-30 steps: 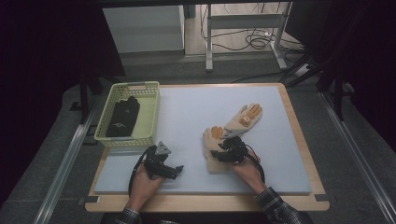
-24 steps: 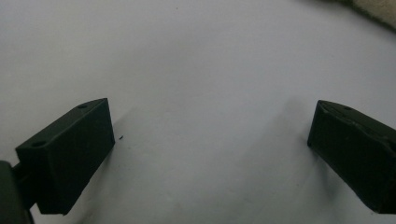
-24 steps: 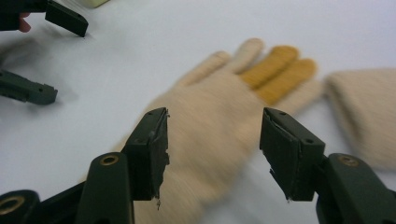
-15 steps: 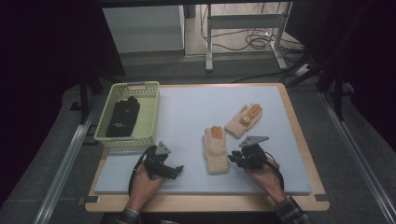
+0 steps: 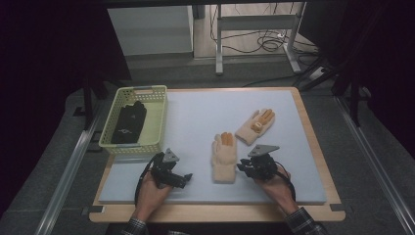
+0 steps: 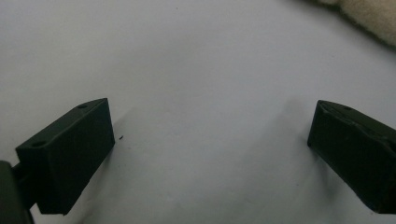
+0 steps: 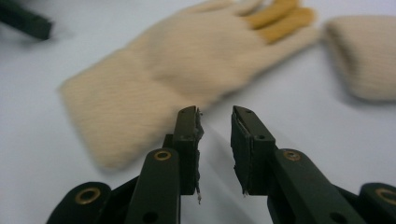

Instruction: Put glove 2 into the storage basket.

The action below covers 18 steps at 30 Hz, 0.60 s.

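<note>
Two cream gloves with orange fingers lie on the pale mat (image 5: 195,122). The near glove (image 5: 224,159) (image 7: 154,70) lies flat, cuff toward me. The far glove (image 5: 255,126) (image 7: 364,56) rests up and to its right. My right gripper (image 5: 242,169) (image 7: 215,112) sits just right of the near glove's cuff; its jaws have just been closing and stand narrowly open with nothing between them. My left gripper (image 5: 186,178) (image 6: 212,112) rests on the mat left of that glove, wide open and empty.
A pale green basket (image 5: 160,117) at the mat's left edge holds a black glove (image 5: 129,122). The wooden table rim (image 5: 313,142) frames the mat. Cables and a metal stand lie on the floor beyond the table.
My right gripper has slid right, off the near glove's cuff, and its jaws have narrowed. The near glove now lies straight on the mat. The left hand has stayed put.
</note>
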{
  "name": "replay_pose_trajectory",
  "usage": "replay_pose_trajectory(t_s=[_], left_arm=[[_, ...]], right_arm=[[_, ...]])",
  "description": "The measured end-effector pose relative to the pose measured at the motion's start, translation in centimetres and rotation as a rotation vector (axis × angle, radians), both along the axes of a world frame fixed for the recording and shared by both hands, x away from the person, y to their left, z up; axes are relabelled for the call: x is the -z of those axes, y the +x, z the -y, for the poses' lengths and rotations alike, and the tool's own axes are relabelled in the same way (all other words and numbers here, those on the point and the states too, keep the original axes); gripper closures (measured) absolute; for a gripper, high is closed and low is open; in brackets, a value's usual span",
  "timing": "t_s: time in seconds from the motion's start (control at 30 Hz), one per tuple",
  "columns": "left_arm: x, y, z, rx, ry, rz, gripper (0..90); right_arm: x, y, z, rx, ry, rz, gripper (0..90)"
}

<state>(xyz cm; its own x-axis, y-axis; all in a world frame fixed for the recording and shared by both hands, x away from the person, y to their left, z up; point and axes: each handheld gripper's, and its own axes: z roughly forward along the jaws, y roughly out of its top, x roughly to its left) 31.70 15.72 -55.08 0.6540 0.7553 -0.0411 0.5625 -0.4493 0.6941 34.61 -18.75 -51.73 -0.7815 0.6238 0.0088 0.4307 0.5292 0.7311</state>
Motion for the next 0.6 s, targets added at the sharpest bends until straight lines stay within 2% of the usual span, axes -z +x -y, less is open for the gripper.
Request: replay_pose_trajectory(t_s=[0.3,0.43,0.6], left_arm=[[0.0,0.0,0.0,0.000,-0.001,-0.001,0.6],[0.0,0.0,0.0,0.000,0.000,0.000,0.6],[0.0,0.0,0.0,0.000,0.000,0.000,0.6]], right_arm=[[-1.2,4.3,3.4,0.163,0.037,0.000,59.3],[-1.8,6.6,4.0,0.224,0.049,0.012,55.8],[-2.3,9.2,4.1,0.275,0.030,0.026,50.0]])
